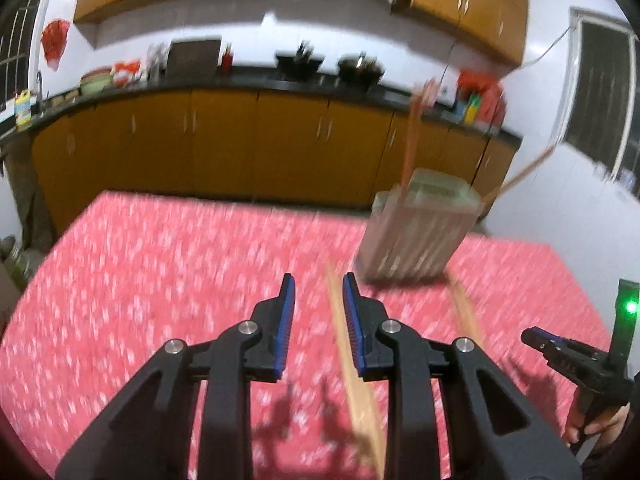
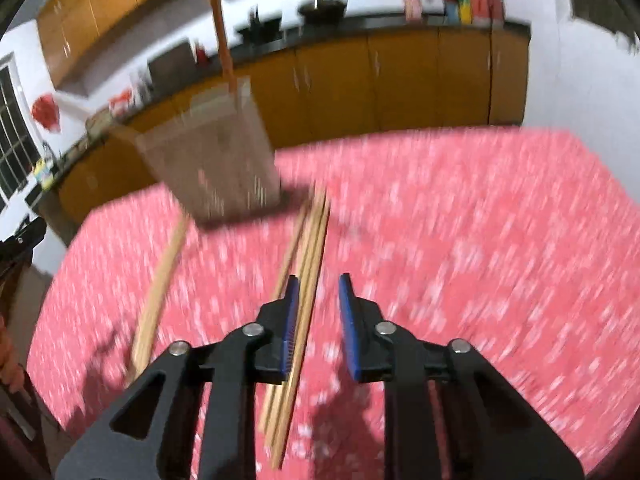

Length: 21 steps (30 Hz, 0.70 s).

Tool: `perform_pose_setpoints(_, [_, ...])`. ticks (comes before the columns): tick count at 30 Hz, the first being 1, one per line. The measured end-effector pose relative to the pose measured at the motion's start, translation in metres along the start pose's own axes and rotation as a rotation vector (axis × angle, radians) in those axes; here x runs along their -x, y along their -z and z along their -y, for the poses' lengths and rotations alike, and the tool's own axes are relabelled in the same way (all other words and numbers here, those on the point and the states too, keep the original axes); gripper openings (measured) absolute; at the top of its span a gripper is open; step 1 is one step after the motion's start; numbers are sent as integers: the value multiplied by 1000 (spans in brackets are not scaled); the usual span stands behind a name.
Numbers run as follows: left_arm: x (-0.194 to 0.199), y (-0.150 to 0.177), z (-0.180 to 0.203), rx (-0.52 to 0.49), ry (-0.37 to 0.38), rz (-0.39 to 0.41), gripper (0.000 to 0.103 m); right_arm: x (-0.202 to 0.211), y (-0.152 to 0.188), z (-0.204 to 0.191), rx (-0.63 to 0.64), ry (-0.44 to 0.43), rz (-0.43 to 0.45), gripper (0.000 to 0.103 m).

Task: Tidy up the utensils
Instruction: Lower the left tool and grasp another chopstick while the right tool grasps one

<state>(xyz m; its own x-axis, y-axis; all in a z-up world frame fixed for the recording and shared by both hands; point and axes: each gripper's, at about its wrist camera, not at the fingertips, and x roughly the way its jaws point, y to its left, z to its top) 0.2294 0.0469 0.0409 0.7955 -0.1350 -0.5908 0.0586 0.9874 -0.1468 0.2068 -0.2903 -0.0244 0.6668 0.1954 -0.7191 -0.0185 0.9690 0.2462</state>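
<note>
Both views are motion-blurred. My left gripper [image 1: 319, 286] is open above the red tablecloth [image 1: 160, 272], with a wooden chopstick [image 1: 352, 368] lying between its fingers, near the right pad. A grey slatted utensil holder [image 1: 416, 228] stands ahead to the right with chopsticks [image 1: 412, 140] upright in it. Another chopstick [image 1: 466, 308] lies right of it. My right gripper [image 2: 319, 286] is open over a bundle of chopsticks [image 2: 304, 300] lying by its left pad. The holder [image 2: 216, 156] shows ahead to the left, and a single chopstick [image 2: 160, 292] lies left.
The right gripper [image 1: 568, 354] with a green light shows at the right edge of the left wrist view. Orange kitchen cabinets [image 1: 224, 148] and a dark counter with pots run behind the table. The table's far edge lies just behind the holder.
</note>
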Motion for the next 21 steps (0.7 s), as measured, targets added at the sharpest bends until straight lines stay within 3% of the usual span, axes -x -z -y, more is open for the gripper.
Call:
perform_pose_setpoints(2, [-11, 18, -4, 15, -3, -55, 26, -9, 11, -4, 2, -5, -25, 19])
perform_pose_setpoints(9, [-28, 50, -5, 12, -9, -140, 26, -34, 27, -10, 29, 12, -86, 16])
perform_pose_setpoints(14, [-35, 58, 1, 2, 2, -173, 26, -39, 29, -12, 61, 63, -75, 9])
perform_pose_setpoints(21, [-46, 67, 10, -10, 68, -225, 25, -40, 23, 0, 23, 101, -53, 7])
